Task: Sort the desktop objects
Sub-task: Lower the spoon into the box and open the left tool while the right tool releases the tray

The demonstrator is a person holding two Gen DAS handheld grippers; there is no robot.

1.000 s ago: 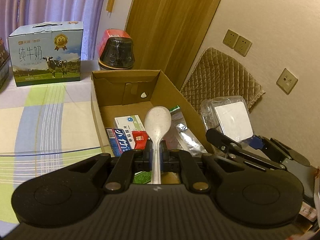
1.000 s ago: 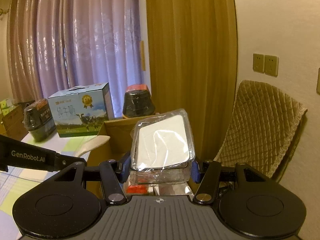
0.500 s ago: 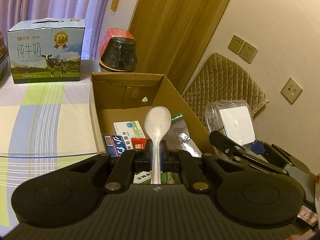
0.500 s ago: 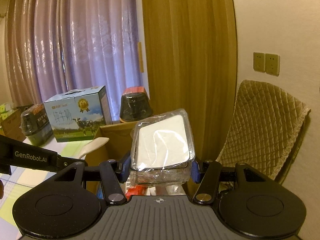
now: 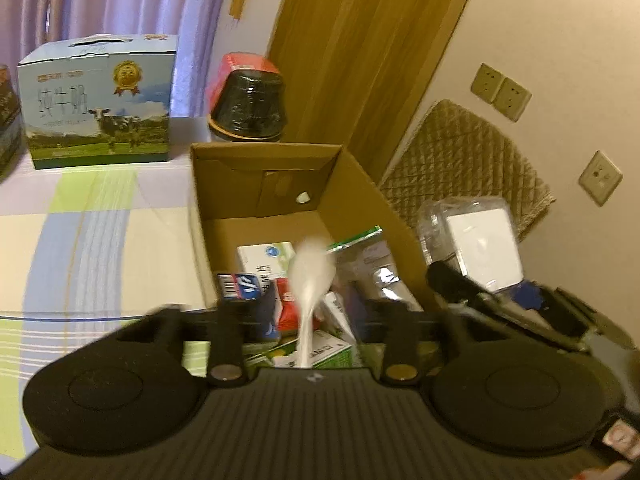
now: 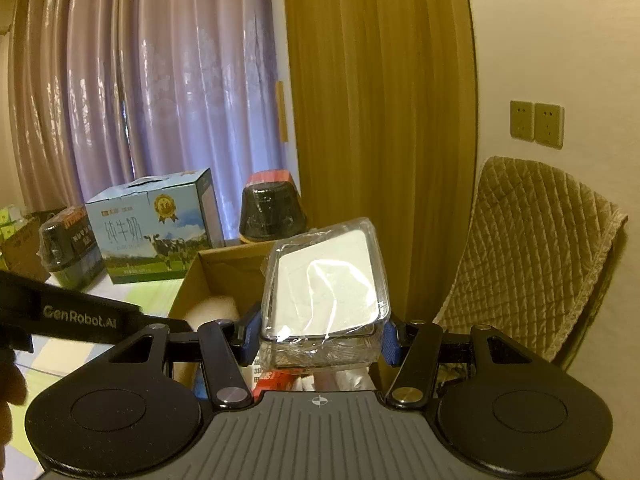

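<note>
Left wrist view: the left gripper [image 5: 310, 312] is hanging over the near end of the cardboard box [image 5: 362, 184], its jaws spread wide, and the white spoon [image 5: 310, 276] is lying loose between them, blurred, handle pointing back toward the camera and bowl pointing forward into the box; whether either finger is touching it cannot be told. The spoon's long axis is running along the gripper's fingers, directly above the packets and small cartons [image 5: 260, 258] lying on the box floor, so it is probably dropping into the box. To the right, beside the box's right wall, the right gripper [image 5: 492, 292] is carrying the wrapped clear case [image 5: 480, 240] with a white card inside

Right wrist view: the right gripper [image 6: 318, 340] is clamping the wrapped clear case [image 6: 324, 284] across its width, blue pads [image 6: 390, 344] pressing both sides, with the box [image 6: 224, 276] lying ahead and to the left, below the case; the right gripper is the nearer one for the next deposit, which calls for a move leftward over the open top
</note>
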